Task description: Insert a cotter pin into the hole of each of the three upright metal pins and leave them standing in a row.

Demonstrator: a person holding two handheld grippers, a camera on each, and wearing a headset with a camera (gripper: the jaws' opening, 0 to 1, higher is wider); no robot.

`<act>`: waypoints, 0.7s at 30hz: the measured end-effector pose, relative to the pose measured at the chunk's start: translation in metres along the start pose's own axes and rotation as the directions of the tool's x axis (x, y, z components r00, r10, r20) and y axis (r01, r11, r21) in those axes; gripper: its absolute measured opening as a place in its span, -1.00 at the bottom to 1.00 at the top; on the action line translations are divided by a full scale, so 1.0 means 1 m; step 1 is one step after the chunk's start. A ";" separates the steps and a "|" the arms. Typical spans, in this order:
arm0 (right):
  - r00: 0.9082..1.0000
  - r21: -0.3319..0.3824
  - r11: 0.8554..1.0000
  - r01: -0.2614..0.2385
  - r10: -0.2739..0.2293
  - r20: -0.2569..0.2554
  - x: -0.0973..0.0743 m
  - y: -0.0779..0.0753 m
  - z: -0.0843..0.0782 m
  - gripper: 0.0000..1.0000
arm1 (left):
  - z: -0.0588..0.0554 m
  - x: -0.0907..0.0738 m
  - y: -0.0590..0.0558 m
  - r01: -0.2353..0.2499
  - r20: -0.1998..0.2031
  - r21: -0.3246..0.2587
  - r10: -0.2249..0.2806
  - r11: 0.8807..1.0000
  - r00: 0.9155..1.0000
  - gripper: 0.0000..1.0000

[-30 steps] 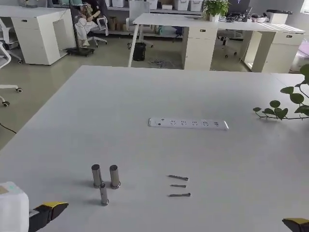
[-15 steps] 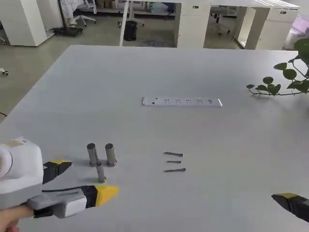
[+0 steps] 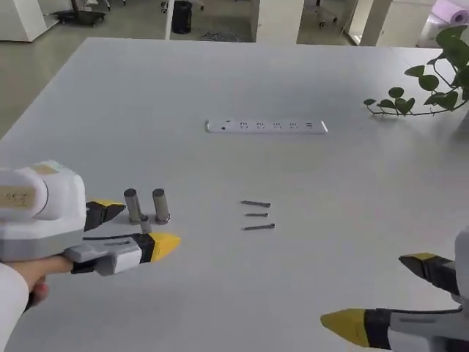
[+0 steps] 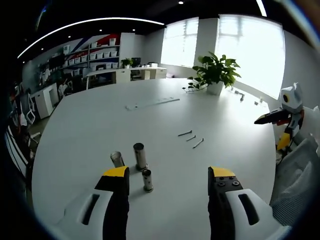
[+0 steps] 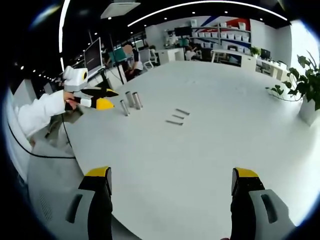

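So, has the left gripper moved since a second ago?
Yes. The left gripper has come forward, right up to the three metal pins, which serve as the fixed reference.

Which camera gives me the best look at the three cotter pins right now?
Head view: the cotter pins lie in the open, all three apart, seen from above. Both gripper views show them too, but small and far beyond the jaws.

No legible text, brand, number or sign appears in any view. The white housing of the left gripper [image 3: 144, 226] bears a tan sticker [image 3: 16, 196] with faint dark marks, too blurred to read. The power strip [image 3: 266, 126] on the tabletop [image 3: 352, 191] shows tiny markings beside its sockets, and the red and blue wall graphic [image 4: 95, 44] shows no letters that can be made out.
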State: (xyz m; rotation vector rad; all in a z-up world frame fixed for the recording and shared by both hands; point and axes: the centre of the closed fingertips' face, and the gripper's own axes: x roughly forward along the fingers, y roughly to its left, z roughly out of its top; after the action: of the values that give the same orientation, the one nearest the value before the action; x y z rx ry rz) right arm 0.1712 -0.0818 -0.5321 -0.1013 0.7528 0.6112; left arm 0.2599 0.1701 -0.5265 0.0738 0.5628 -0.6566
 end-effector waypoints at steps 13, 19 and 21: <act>0.999 0.019 1.000 -0.009 0.009 -0.035 0.005 0.011 -0.011 0.93 | -0.017 0.023 0.028 -0.035 -0.083 0.119 0.045 0.992 0.996 -0.25; 0.999 0.026 1.000 -0.007 0.008 -0.036 0.006 0.011 -0.011 0.92 | -0.015 0.028 0.029 -0.031 -0.069 0.087 0.037 0.996 0.997 -0.63; 0.999 0.028 1.000 -0.009 0.010 -0.039 0.006 0.012 -0.012 0.92 | -0.014 0.029 0.032 -0.044 -0.066 0.088 0.049 0.995 0.997 -0.68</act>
State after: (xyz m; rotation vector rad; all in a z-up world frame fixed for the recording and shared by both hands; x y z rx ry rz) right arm 0.1608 -0.0726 -0.5435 -0.0849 0.8000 0.6088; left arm 0.2910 0.1827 -0.5573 0.1904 0.5966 -0.6347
